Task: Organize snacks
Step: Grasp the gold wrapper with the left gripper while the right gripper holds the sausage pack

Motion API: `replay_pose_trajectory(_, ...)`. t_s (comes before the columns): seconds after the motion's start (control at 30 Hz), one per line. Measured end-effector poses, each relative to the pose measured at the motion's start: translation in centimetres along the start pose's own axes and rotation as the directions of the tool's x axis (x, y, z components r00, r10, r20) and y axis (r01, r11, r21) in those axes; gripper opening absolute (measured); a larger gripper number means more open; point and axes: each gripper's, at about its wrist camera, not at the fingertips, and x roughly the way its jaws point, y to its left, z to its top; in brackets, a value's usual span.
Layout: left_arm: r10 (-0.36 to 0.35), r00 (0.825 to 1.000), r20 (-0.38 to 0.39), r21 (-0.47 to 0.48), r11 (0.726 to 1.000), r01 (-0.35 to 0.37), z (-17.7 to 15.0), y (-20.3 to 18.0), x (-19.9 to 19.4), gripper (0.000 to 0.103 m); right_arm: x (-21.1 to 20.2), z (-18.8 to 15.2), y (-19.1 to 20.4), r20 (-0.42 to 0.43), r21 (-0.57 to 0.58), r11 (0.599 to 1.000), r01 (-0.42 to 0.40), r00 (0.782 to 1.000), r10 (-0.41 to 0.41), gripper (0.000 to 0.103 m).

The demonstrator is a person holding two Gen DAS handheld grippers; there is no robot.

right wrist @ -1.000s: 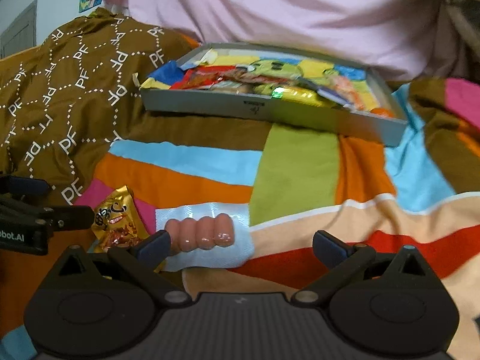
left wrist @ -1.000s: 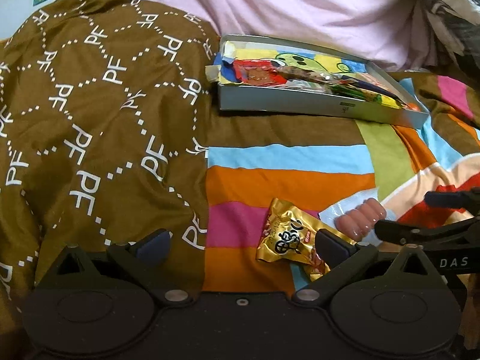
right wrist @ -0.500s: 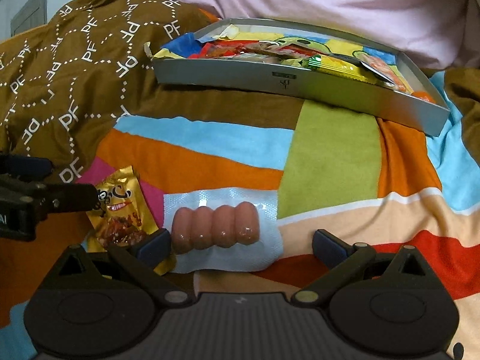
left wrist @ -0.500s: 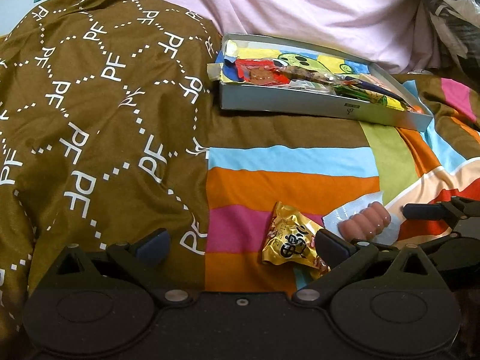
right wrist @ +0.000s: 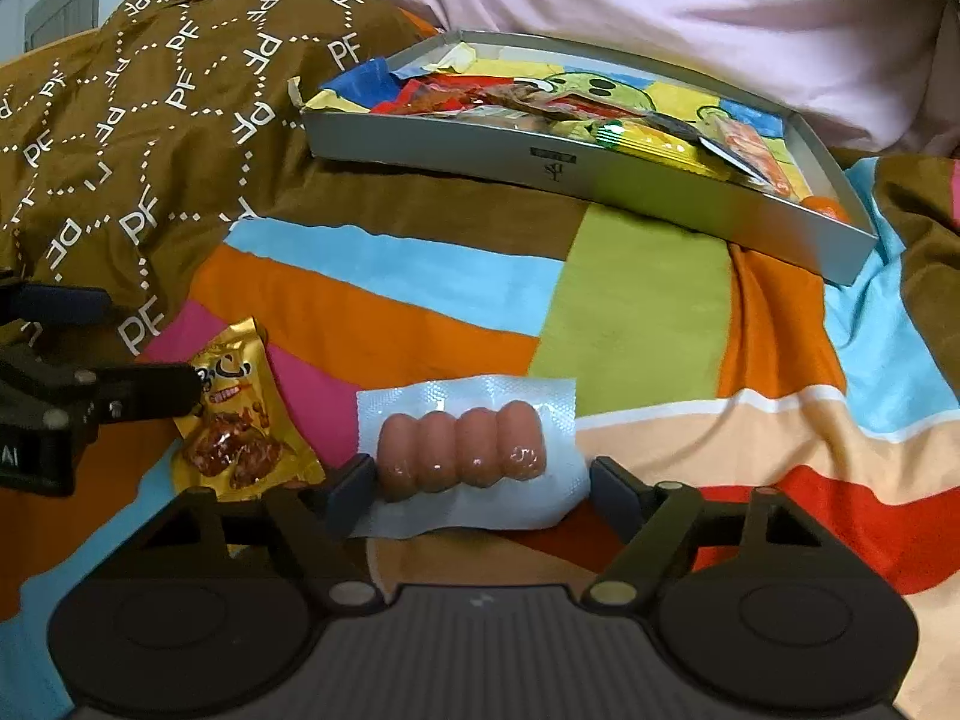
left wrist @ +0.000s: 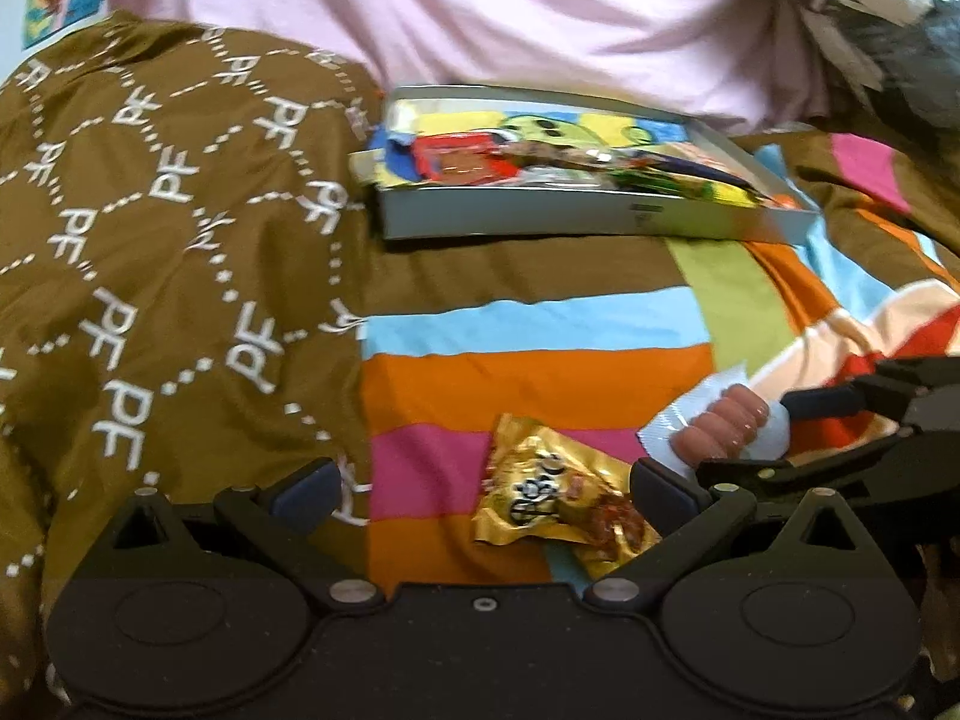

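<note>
The right gripper has its two dark, flat-padded fingers apart on either side of the sausage pack, a clear, dimpled plastic sheet sealed around four plump, glossy pink sausages lying side by side. The left pad touches the end sausage; the right pad sits just at the sheet's edge, so the grip is not yet closed on it. From the left wrist view the same sausage pack shows between the two thin black fingers of the right gripper.

The left gripper is spread wide and holds nothing. Its right pad rests by the gold packet, a crinkled, shiny foil pouch with dark lettering and a picture of brown glazed pieces. In the right wrist view the gold packet lies just left of the sausage pack, with the left gripper's finger over its upper edge.

Both snacks lie on a soft, rumpled striped blanket in bands of orange, blue, green, pink and red. Beside it is a brown quilt with white dotted diamonds and letters. Farther back sits a shallow grey tray, rectangular with low straight walls, filled with bright wrappers, in front of a pink sheet
</note>
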Motion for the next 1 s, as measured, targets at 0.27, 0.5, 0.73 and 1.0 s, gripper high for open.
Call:
replay_pose_trajectory(0.27,-0.119,0.991,-0.061,0.123,0.984,0.125,0.0,-1.8,1.7,0.102,-0.5,0.1,-1.6,-0.021,0.046,0.999,0.024,1.000,-0.023,0.081)
replay_pose_trajectory(0.5,-0.097,0.984,-0.149,0.208,0.970,0.127,-0.6,-3.3,3.9,0.102,0.1,0.2,-2.7,-0.035,0.126,0.992,-0.006,0.999,0.011,0.082)
replay_pose_trajectory(0.73,-0.180,0.977,-0.118,0.170,0.965,0.199,-0.7,-2.1,3.0,0.102,0.2,0.3,-2.8,-0.030,0.141,0.990,-0.018,0.999,0.023,0.082)
replay_pose_trajectory(1.0,-0.354,0.935,-0.032,-0.018,0.935,0.353,-0.5,0.1,1.5,0.102,-0.3,0.3,-2.8,-0.037,0.153,0.985,-0.082,0.995,0.088,0.079)
